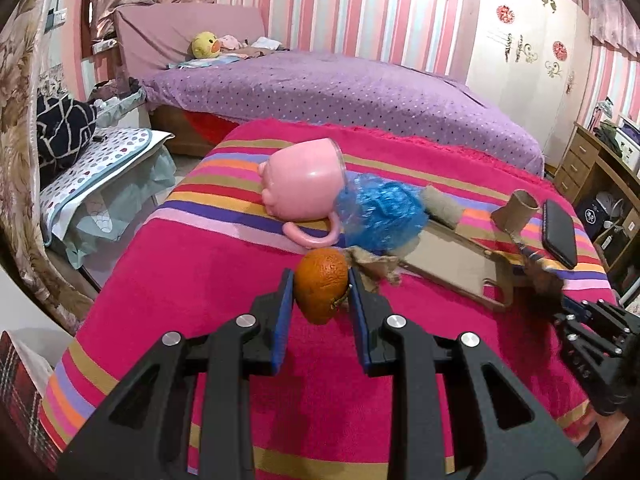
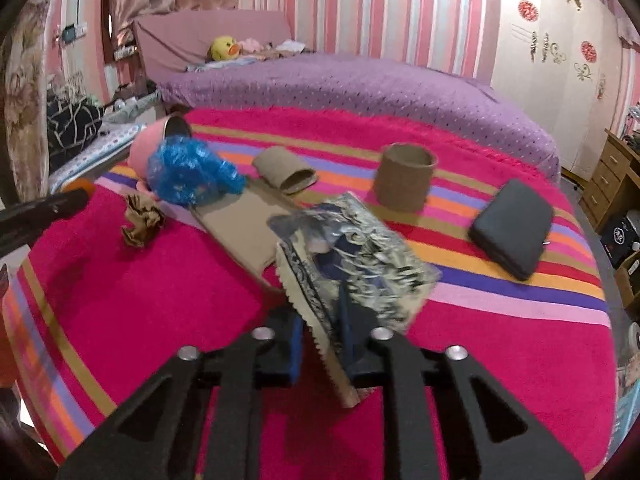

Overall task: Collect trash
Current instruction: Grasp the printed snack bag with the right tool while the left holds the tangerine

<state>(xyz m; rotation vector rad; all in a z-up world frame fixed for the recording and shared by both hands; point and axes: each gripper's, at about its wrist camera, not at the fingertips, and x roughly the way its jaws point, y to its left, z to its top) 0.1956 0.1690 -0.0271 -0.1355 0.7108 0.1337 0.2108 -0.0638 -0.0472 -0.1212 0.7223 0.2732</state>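
My left gripper (image 1: 321,284) is shut on an orange peel (image 1: 322,290), held just above the striped pink cloth (image 1: 200,280). My right gripper (image 2: 320,320) is shut on a crumpled printed wrapper (image 2: 352,260), lifted over the cloth. On the cloth lie a blue plastic bag (image 2: 188,176), a crumpled brown paper (image 2: 142,220), a flat cardboard piece (image 2: 248,224), a lying cardboard tube (image 2: 284,176) and an upright cardboard tube (image 2: 406,178).
A pink mug (image 1: 304,188) lies on its side against the blue bag. A black phone (image 2: 512,228) rests at the right of the cloth. A purple bed (image 1: 340,92) stands behind. A wooden desk (image 1: 600,172) is at the right.
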